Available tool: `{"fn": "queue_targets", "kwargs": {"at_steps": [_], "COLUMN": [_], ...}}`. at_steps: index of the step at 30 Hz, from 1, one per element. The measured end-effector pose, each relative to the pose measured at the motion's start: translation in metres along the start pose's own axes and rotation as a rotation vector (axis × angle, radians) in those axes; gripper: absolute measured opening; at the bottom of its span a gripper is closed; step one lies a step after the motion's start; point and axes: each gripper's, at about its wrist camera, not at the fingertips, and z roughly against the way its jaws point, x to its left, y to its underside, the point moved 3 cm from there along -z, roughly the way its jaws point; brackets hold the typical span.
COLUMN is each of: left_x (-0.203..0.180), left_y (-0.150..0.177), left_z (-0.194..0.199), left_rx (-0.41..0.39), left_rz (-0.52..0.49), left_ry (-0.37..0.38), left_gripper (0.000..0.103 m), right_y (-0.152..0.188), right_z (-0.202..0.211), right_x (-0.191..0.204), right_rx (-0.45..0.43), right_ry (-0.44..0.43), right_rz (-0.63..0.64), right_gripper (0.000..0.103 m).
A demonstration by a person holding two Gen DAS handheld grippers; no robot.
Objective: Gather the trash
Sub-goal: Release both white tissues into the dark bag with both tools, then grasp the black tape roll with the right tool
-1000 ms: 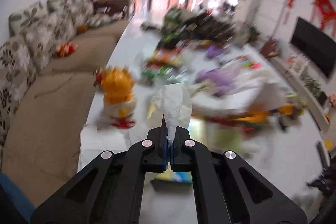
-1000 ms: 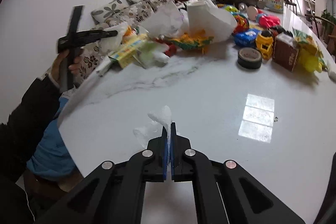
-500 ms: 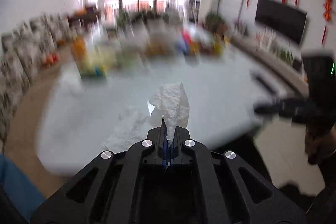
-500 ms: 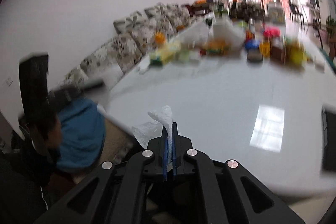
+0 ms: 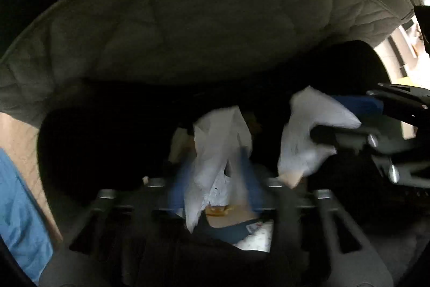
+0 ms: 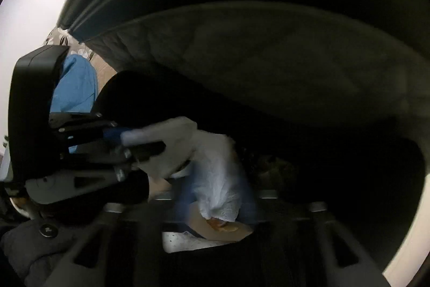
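Both of my hands reach under the table, over the dark mouth of a black-lined trash bin [image 5: 113,141]; each tong carries a crumpled white paper tissue, and both pairs of jaws have just been opening to let go.

My left gripper [image 5: 215,179] stands parted with its crumpled white tissue [image 5: 217,152] hanging loose between the blurred blue pads, no longer pinched; my right gripper [image 6: 217,195] is likewise spread, its own wad of white tissue [image 6: 220,174] sliding down between the fingers. Seen from the left wrist, the right gripper's tissue [image 5: 309,131] sits beside mine, the two near but apart.

To do this well, as I judge it, I should hold both tongs steady above the opening until the paper has fallen free, since soft tissue tends to cling to a pad; a wider spread or a small shake would clear it; I should keep the two tools from knocking together. Food scraps and printed wrapping [image 6: 204,238] already lie below, so the drop looks well aimed.
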Motion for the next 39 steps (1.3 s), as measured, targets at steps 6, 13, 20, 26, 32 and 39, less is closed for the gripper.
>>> {"fn": "queue_targets", "kwargs": {"at_steps": [6, 13, 20, 26, 32, 39], "left_x": [-0.004, 0.005, 0.013, 0.018, 0.027, 0.038], "left_y": [0.0, -0.001, -0.005, -0.004, 0.0, -0.034], "left_z": [0.011, 0.017, 0.016, 0.018, 0.065, 0.169], "left_rx": [-0.05, -0.057, -0.067, -0.073, -0.129, -0.387], "left_rz": [-0.015, 0.024, 0.053, 0.062, 0.059, 0.051], "left_ry": [-0.055, -0.041, -0.013, -0.018, -0.003, 0.028], "left_gripper": [0.079, 0.079, 0.079, 0.079, 0.079, 0.088], "right_y": [-0.003, 0.005, 0.0, -0.001, -0.033, -0.193], "right_z": [0.018, 0.033, 0.03, 0.033, 0.129, 0.177], "right_x": [0.006, 0.001, 0.002, 0.001, 0.026, 0.0], "right_rx": [-0.034, -0.048, -0.047, -0.054, -0.205, -0.41], "right_ry": [0.003, 0.006, -0.046, -0.038, -0.066, 0.133], "right_rz": [0.025, 0.024, 0.023, 0.026, 0.15, 0.246], "right_gripper": [0.047, 0.047, 0.054, 0.057, 0.069, 0.088]}}
